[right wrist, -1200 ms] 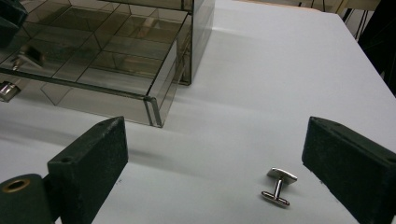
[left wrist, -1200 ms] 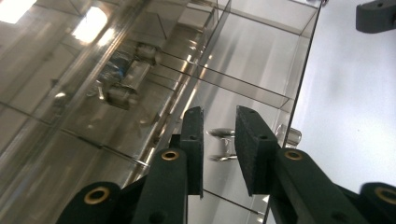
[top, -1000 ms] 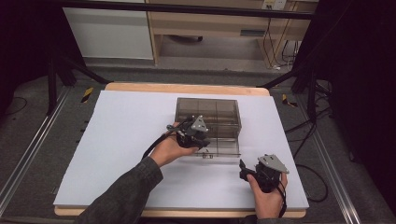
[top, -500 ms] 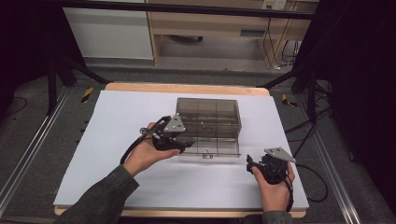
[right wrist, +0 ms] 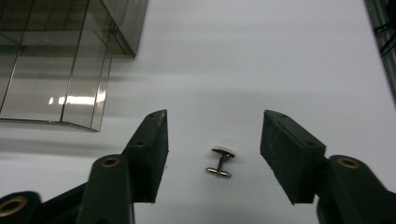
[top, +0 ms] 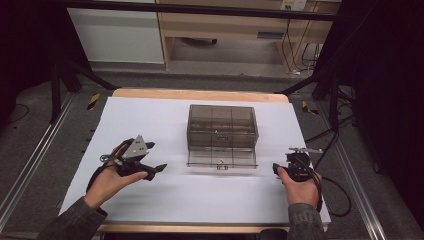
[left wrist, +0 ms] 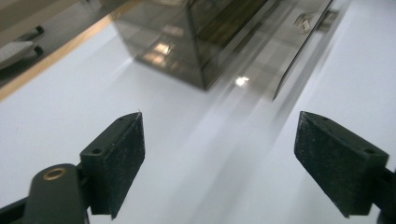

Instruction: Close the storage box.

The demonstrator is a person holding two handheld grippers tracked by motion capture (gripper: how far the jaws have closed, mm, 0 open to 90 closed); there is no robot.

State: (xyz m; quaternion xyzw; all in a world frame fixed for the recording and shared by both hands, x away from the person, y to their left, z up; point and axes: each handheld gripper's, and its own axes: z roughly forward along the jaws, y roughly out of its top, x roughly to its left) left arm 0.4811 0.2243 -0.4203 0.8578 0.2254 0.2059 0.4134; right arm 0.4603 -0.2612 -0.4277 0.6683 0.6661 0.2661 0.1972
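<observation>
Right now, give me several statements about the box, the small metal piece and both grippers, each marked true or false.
1. The smoky clear box has its front flap folded down onto the white table cover. True.
2. The right gripper is clamped on the cufflink. False: the cufflink lies on the cover between its jaws, which have just been closing but do not touch it.
3. The left gripper holds the box's flap. False: its jaws have just been opening, nothing is between them, and it is apart from the box.
4. The box has inner dividers. True.
</observation>
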